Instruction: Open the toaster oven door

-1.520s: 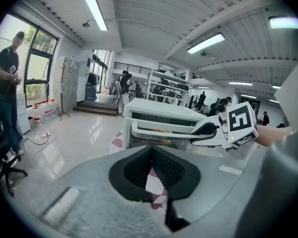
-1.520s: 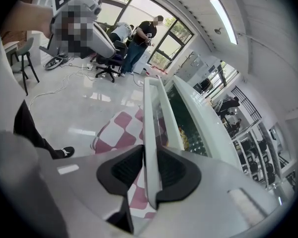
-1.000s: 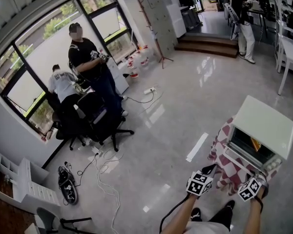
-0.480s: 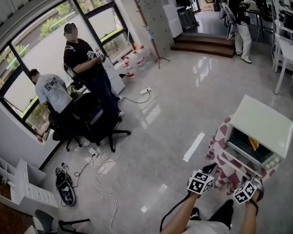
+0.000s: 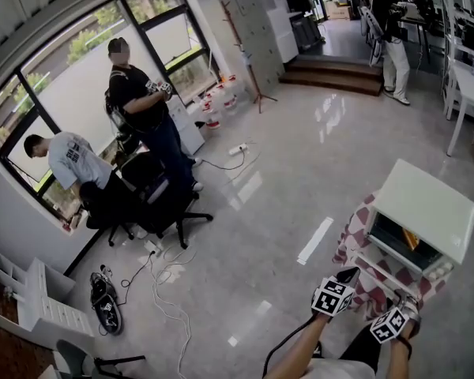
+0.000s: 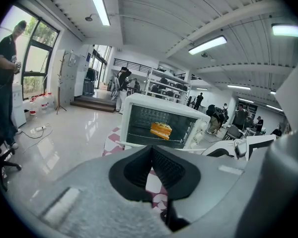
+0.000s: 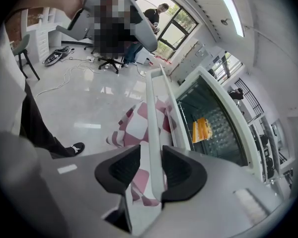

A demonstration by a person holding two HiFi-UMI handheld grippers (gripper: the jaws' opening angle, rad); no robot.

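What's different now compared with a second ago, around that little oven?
The right claw sank lower in the head view, pulling the door handle along, and its jaws have just been opening, loosening on the handle between them. The left claw stayed shut and empty; the toaster oven kept its place.

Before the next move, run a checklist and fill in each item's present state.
1. Toaster oven door swung down: ok, it looks open.
2. Right gripper let go: ok; jaws just opened, handle between them, gap beside one pad.
3. Left gripper free: ok, shut on nothing.
4. Orange food inside oven: ok.
5. Way clear behind the right gripper to withdraw: cannot tell.
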